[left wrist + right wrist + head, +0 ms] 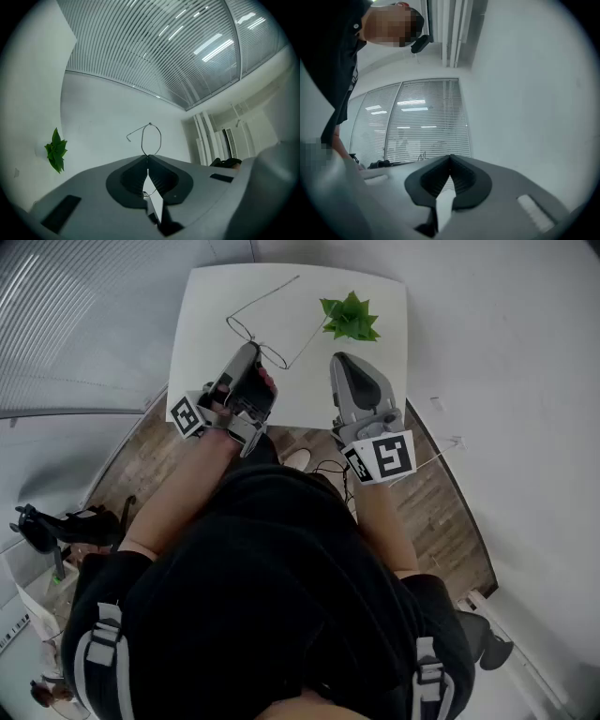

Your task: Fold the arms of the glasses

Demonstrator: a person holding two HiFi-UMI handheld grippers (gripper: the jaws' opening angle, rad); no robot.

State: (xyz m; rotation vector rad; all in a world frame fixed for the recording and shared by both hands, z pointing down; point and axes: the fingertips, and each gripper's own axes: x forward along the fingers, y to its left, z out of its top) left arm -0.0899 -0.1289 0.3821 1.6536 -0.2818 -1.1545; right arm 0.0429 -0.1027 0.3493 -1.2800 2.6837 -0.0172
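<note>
Thin wire-frame glasses (246, 326) are over the white table (384, 381), with both arms spread open; one arm runs toward the far edge and the other toward the plant. My left gripper (255, 351) is shut on the frame at the near lens. In the left gripper view one wire lens loop (151, 138) and a short bent arm end stick up past the closed tips of the left gripper (147, 157). My right gripper (342, 362) hovers at the table's near edge, right of the glasses and apart from them. The right gripper (450, 157) is shut, with nothing between its pads.
A green leafy plant (351, 318) stands on the table's far right, close to the tip of one glasses arm; the same plant (56, 151) shows at the left of the left gripper view. Wooden floor (450, 521) and cables lie below the table's near edge.
</note>
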